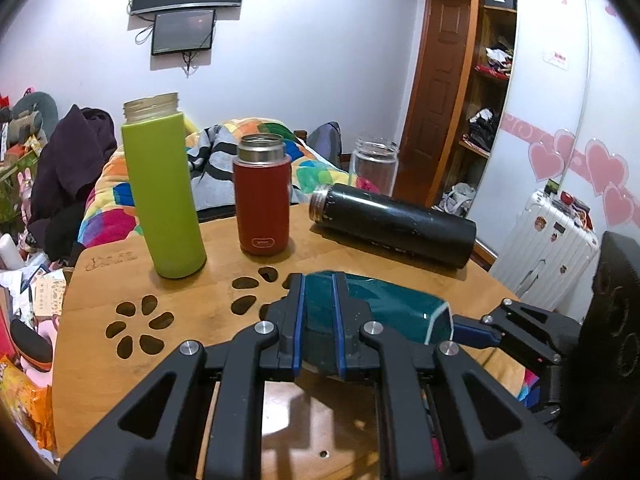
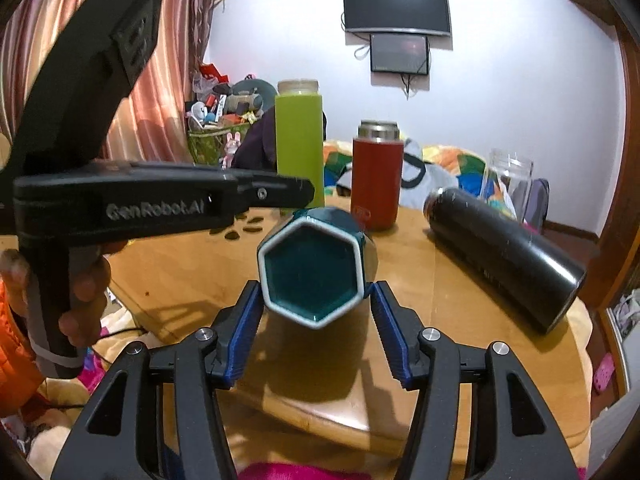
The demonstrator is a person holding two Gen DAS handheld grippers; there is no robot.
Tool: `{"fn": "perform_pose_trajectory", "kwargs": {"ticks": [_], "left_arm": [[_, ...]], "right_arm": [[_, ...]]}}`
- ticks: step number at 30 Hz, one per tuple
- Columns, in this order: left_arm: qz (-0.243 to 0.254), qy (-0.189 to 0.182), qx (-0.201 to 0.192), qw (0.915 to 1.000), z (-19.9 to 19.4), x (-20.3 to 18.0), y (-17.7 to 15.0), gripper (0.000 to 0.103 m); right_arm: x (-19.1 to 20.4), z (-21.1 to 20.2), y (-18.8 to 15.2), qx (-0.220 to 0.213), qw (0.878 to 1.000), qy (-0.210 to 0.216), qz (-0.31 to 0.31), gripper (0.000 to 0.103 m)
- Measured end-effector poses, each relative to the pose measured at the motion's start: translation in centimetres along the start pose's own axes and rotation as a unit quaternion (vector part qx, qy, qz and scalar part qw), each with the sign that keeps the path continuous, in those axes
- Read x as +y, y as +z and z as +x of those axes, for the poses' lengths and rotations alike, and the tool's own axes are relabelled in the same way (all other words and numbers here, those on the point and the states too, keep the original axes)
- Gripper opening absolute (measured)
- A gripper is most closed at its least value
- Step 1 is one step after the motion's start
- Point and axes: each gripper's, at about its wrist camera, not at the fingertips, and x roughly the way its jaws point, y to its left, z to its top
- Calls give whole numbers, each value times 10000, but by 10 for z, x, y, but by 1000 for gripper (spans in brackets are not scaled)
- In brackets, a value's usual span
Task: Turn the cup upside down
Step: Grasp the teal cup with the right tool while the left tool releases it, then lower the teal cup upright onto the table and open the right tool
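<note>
here, left gripper clamping teal cup, "GenRobot.AI" on its side

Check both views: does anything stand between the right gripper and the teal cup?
Nothing visible does. The teal cup, clamped on its side by the left gripper, points its open mouth at the open right gripper, whose fingers flank the rim with clear gaps.

Two wrist fisheyes, low over one counter

The left view looked forward along its fingers, very near the teal cup, facing the wall screens. The right view faced the cup's open mouth from close by, at an angle to the first. Both shared the green bottle, red flask and lying black flask.
</note>
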Motion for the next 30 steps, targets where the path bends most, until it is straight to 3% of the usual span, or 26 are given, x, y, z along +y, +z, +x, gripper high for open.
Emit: {"fn": "perform_pose_trajectory", "kwargs": {"ticks": [4, 6, 13, 20, 26, 28, 30], "left_arm": [[-161, -12, 18, 9999, 4, 13, 1, 11], [-245, -43, 59, 9997, 9, 19, 1, 3], [-456, -110, 40, 9989, 15, 31, 1, 3], [-450, 100, -90, 9989, 3, 29, -2, 3], [-588, 297, -459, 9968, -28, 28, -1, 12], [-624, 372, -618, 9954, -40, 27, 1, 18], [-614, 472, -790, 9939, -52, 24, 2, 32]], "right_arm": [[3, 4, 10, -114, 9999, -10, -93, 51], [5, 9, 14, -132, 9998, -29, -129, 50], [-2, 25, 20, -86, 9999, -15, -64, 47], [-5, 21, 21, -12, 9999, 162, 56, 47], [-19, -9, 32, -292, 9991, 138, 279, 49], [-23, -17, 38, -385, 9986, 19, 359, 54], [-28, -27, 44, -506, 9977, -114, 437, 61]]}}
